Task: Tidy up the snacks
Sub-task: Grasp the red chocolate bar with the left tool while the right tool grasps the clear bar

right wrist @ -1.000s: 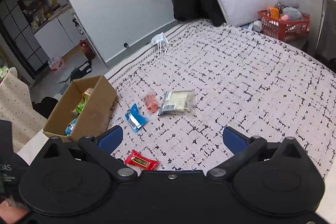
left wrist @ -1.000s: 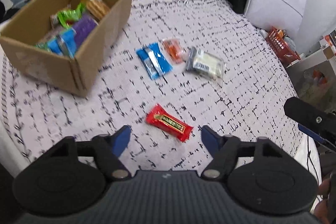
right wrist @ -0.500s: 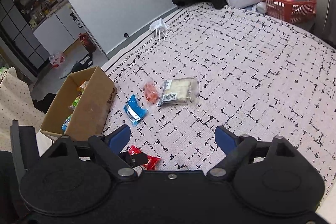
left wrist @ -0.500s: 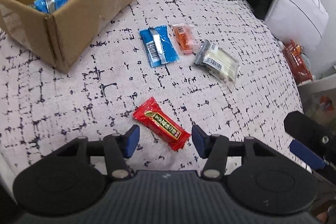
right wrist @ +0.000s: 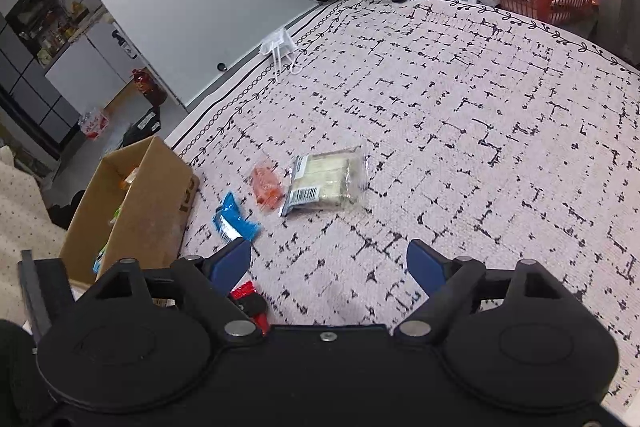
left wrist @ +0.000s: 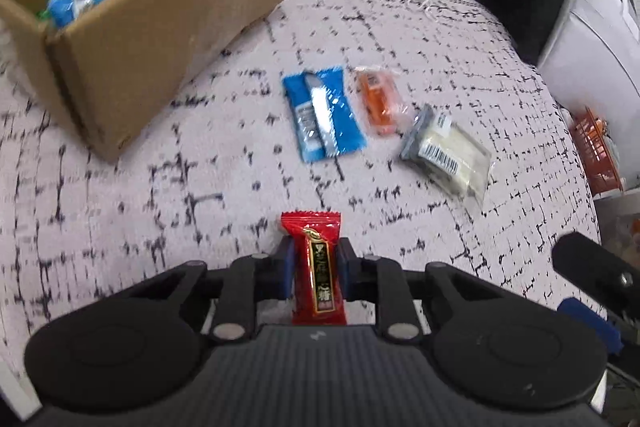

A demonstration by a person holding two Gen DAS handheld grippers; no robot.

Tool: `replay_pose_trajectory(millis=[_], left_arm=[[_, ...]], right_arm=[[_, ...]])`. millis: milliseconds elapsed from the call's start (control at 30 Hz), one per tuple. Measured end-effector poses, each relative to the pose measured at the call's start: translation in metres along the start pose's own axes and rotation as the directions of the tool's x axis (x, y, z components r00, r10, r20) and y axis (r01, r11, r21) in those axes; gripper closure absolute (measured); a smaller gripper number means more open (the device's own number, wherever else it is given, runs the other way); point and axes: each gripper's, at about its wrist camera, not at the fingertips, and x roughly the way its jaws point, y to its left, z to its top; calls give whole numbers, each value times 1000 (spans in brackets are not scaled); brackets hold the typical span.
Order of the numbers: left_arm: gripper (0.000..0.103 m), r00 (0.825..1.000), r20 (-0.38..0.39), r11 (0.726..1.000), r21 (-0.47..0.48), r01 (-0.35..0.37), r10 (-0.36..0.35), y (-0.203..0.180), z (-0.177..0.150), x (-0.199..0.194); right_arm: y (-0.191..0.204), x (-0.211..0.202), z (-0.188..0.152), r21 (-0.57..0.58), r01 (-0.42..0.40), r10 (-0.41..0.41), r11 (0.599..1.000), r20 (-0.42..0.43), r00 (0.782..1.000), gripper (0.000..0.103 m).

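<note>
The left gripper (left wrist: 316, 269) has its jaws clamped on a red candy bar (left wrist: 318, 267), whose glossy wrapper has crimped ends and a dark gold-edged label with Chinese characters too small to read; it points out over the patterned rug (left wrist: 160, 187). Ahead on the rug lie a blue packet (left wrist: 324, 113), an orange packet (left wrist: 380, 103) and a clear pack of pale bars (left wrist: 446, 153) with a barcode sticker, beside a cardboard box (left wrist: 136, 27) holding green and blue snacks. The right gripper (right wrist: 330, 265) hangs above the rug, jaws wide apart and holding nothing.
</note>
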Motion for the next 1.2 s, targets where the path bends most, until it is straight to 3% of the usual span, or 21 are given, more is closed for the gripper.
replay_pose_trajectory(millis=[400,867,1200], left_arm=[[83,998,56,997,70,35,-39,-1,37,2],[83,996,36,989,123,79,-84,-2,69,11],[82,997,12,987,146,71,-73,3,84,16]], right_arm=[[1,45,13,65,55,-56,996,12,998,19],[4,86,27,101,118,-119,988,9,993,12],[22,117,30,51,164,-165,985,4,986,12]])
